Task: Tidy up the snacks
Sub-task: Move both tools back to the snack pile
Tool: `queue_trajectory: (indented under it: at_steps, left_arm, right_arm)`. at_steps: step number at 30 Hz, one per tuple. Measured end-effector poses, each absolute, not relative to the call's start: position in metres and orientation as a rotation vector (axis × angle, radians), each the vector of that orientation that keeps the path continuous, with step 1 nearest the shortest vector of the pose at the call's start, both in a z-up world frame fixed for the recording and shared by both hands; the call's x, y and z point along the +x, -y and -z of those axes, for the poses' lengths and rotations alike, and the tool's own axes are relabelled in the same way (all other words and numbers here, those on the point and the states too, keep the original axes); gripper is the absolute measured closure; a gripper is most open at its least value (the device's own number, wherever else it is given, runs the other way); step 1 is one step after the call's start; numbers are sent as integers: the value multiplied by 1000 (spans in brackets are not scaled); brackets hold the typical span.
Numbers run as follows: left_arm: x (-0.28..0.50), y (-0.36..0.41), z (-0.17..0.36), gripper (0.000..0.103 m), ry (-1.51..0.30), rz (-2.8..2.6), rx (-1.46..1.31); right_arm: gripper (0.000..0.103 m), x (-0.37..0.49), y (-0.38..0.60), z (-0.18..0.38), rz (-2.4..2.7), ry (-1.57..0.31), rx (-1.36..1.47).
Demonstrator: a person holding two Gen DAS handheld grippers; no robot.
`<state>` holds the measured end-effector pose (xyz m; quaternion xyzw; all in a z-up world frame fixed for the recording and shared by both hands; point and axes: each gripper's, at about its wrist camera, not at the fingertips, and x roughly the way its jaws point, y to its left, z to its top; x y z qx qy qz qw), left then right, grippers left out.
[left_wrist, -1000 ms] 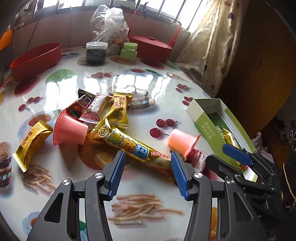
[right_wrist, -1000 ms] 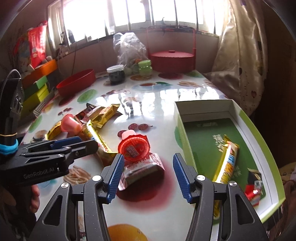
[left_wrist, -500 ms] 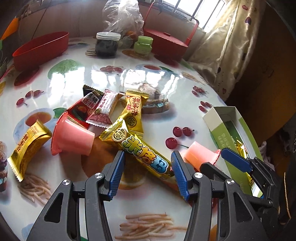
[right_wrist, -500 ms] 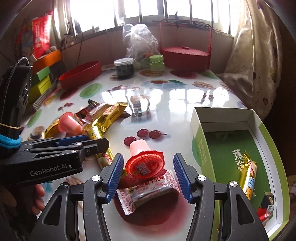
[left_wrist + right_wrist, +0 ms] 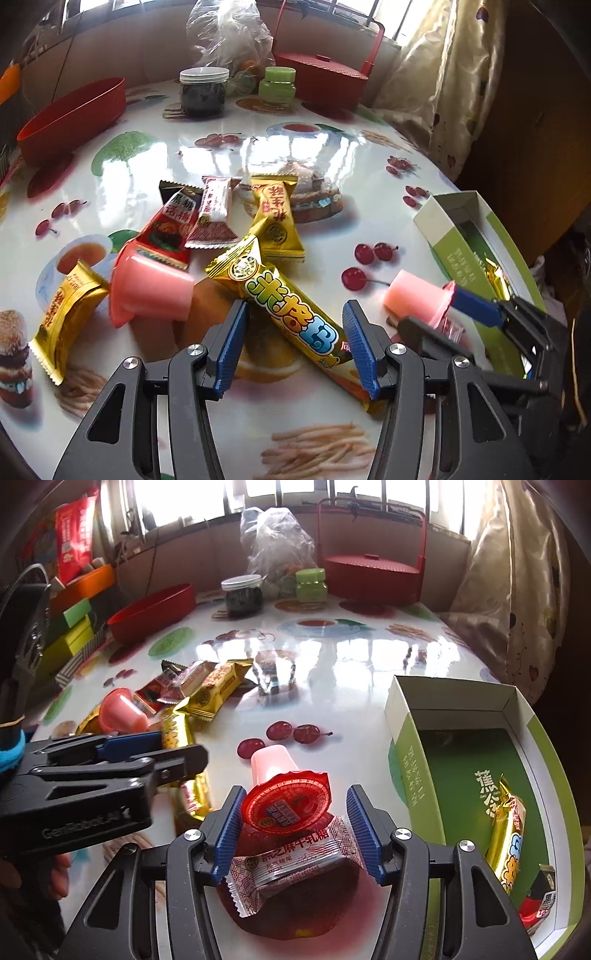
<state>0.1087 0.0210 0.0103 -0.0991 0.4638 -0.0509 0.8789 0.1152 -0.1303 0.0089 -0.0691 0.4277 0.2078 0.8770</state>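
My left gripper [image 5: 295, 347] is open and straddles a long gold snack bar [image 5: 288, 310] lying slantwise on the table; its pads do not press it. Beyond lie a pink jelly cup [image 5: 147, 288], gold packets [image 5: 275, 218] and a dark red packet [image 5: 170, 229]. My right gripper [image 5: 297, 830] is open around a second pink jelly cup with a red lid [image 5: 286, 801], which lies tipped over a clear-wrapped candy [image 5: 291, 860]. The left pad is close to the lid and a gap shows on the right. The green and white box [image 5: 406, 716] at the right holds a gold bar [image 5: 506, 834].
At the back stand a red oval bowl [image 5: 74, 114], a dark jar [image 5: 203, 92], a green jar [image 5: 277, 85], a red handled basket [image 5: 321, 74] and a plastic bag [image 5: 229, 37]. A curtain [image 5: 443, 74] hangs beyond the table's right edge. The left gripper [image 5: 183, 747] reaches in beside the right one.
The right gripper has come forward and down, so the lidded jelly cup now sits between its pads instead of ahead of them. In the left view the pile has drawn a little nearer.
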Motion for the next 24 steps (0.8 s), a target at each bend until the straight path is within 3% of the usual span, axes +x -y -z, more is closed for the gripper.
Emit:
queue_trajectory:
  at_steps: [9, 24]
  left_arm:
    - [92, -30, -13, 49, -977, 50, -126]
    - [83, -34, -7, 49, -976, 0, -79]
  right_arm:
    - [58, 111, 126, -8, -456, -892, -134]
    - [59, 108, 124, -7, -468, -892, -122]
